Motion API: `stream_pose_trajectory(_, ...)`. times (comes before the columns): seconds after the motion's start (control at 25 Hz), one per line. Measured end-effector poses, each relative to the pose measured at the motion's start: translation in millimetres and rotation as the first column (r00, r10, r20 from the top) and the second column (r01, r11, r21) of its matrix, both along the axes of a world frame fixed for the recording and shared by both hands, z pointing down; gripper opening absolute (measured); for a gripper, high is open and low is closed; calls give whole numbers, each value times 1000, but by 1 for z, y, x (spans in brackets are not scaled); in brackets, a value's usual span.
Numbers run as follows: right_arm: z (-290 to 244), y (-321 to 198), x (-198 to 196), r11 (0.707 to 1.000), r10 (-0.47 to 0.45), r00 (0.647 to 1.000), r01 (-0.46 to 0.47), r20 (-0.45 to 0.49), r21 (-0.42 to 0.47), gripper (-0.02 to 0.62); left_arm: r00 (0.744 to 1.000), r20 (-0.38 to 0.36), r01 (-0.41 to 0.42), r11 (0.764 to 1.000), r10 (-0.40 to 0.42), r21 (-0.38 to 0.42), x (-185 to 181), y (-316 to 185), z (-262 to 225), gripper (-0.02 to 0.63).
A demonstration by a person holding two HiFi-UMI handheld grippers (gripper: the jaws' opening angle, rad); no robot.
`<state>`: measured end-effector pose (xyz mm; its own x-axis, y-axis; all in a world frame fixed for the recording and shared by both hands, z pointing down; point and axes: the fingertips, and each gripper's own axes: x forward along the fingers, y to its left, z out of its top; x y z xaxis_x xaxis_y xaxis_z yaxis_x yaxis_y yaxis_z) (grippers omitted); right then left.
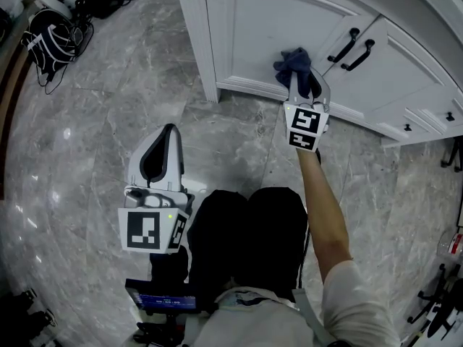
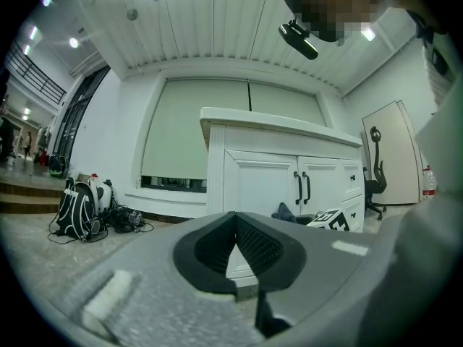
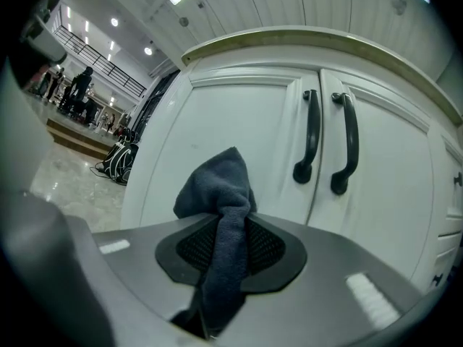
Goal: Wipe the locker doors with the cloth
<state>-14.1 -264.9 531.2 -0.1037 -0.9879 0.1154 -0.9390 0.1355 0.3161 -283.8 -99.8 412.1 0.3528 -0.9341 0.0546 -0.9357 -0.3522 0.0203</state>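
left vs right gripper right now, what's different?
The right gripper is clamped on the cloth; the left gripper has its jaws together on nothing. The right gripper is out at the white locker door; the left gripper hangs back over the marble floor. Both point toward the locker door.

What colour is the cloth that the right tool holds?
Dark blue-grey. The cloth shows best in the right gripper view.
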Motion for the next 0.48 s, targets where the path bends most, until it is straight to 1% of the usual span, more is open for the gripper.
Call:
stream_pose_trajectory(0.2,4,-4,-17,1000,-13,1000,13,22,-1,89,1000,-1,-1,1000,1,-1,-3,0,1,3)
stream_pose_trajectory(0.48,5,-15,-71,996,-87,996,88,28,-10,91,1000,-4,14,1000,-14,-2,-14,2,2,2)
